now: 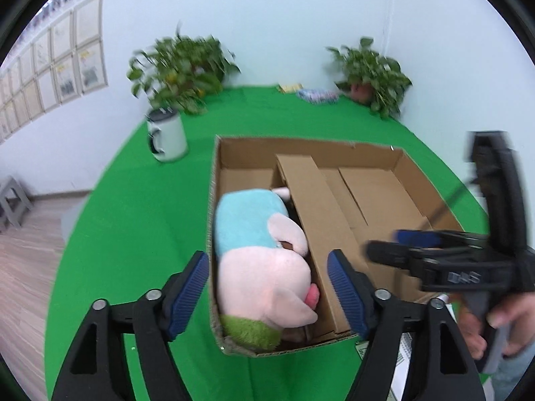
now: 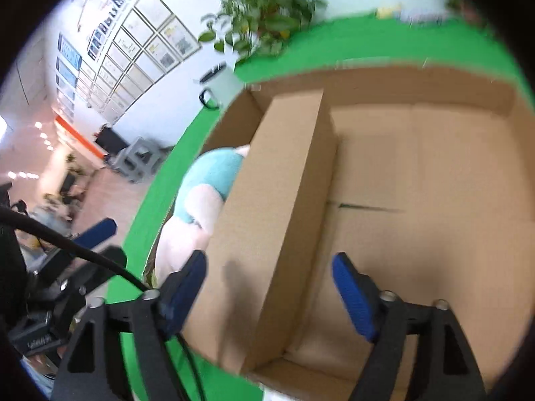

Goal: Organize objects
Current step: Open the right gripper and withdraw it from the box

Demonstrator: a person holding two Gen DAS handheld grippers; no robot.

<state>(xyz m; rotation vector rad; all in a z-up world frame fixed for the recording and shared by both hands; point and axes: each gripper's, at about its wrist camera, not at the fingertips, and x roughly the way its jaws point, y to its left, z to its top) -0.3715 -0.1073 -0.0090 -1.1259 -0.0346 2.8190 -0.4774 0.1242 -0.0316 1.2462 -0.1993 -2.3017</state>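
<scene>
Left hand-held gripper, fingers apart and empty, hovers just over the soft pink, blue and green plush toy, lying lengthwise away from it in the left compartment of the open brown corrugated cardboard box on the green-clothed desk. Right hand-held gripper, also spread and empty, hangs over the bare right compartment; left is nearer.

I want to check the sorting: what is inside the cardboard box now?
The cardboard box holds a plush toy in its left section, beside a cardboard divider. The right section shows only bare cardboard. Anything under the toy or divider is covered.
</scene>
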